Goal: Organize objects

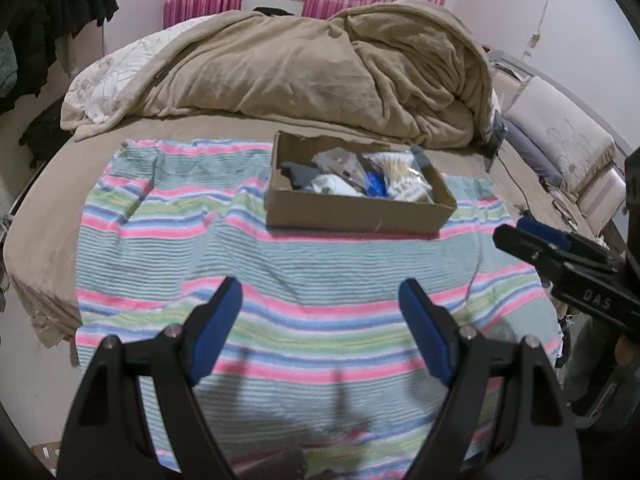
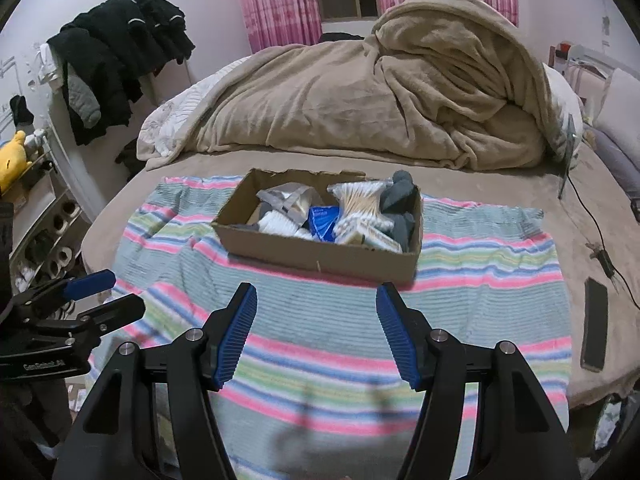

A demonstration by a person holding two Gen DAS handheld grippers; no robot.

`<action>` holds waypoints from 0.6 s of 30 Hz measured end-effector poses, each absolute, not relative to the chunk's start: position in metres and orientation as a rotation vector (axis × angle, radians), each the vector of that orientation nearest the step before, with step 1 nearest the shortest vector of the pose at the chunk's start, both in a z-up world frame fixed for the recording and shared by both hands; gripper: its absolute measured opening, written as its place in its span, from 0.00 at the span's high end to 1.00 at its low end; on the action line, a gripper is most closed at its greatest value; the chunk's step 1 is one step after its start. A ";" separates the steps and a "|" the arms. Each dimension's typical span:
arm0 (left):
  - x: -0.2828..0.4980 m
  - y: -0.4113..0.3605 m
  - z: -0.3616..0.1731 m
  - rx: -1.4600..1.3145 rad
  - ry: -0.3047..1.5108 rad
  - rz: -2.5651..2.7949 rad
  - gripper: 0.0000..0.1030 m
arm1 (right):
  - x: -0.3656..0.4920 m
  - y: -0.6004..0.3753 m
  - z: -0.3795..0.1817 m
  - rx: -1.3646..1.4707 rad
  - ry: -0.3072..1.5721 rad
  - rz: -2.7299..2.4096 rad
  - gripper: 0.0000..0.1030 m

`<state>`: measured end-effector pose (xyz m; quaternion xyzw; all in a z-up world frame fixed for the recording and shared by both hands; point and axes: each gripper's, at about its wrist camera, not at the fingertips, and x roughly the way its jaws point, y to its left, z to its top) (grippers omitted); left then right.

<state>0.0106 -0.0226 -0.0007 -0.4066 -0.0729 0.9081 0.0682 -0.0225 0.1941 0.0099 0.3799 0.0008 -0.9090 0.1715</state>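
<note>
Cardboard box (image 2: 320, 258) of mixed items sits on the striped towel (image 2: 340, 320) on the bed, long axis crosswise, dead ahead of the released right hand-held gripper (image 2: 316, 332); left hand-held gripper (image 1: 320, 332), also released, sees it ahead-right.

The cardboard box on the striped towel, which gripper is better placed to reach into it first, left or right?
Probably the right gripper: the cardboard box lies almost straight ahead between its open fingers. From the left gripper, also open and empty, the box sits off to the right.
</note>
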 end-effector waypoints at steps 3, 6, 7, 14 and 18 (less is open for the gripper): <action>0.019 -0.018 -0.001 -1.219 -0.199 2.744 0.20 | -0.012 0.193 0.012 1.077 0.005 -2.579 0.36; 0.028 -0.012 0.002 -1.195 -0.163 2.758 0.20 | 0.000 0.192 0.011 1.076 0.016 -2.575 0.36; 0.030 -0.010 0.003 -1.188 -0.149 2.764 0.20 | 0.003 0.192 0.011 1.075 0.018 -2.574 0.36; 0.046 0.003 0.014 -1.147 -0.024 2.790 0.08 | 0.028 0.196 0.012 1.055 0.053 -2.609 0.36; 0.051 0.004 0.020 -1.128 -0.023 2.802 0.06 | 0.036 0.197 0.011 1.058 0.046 -2.608 0.36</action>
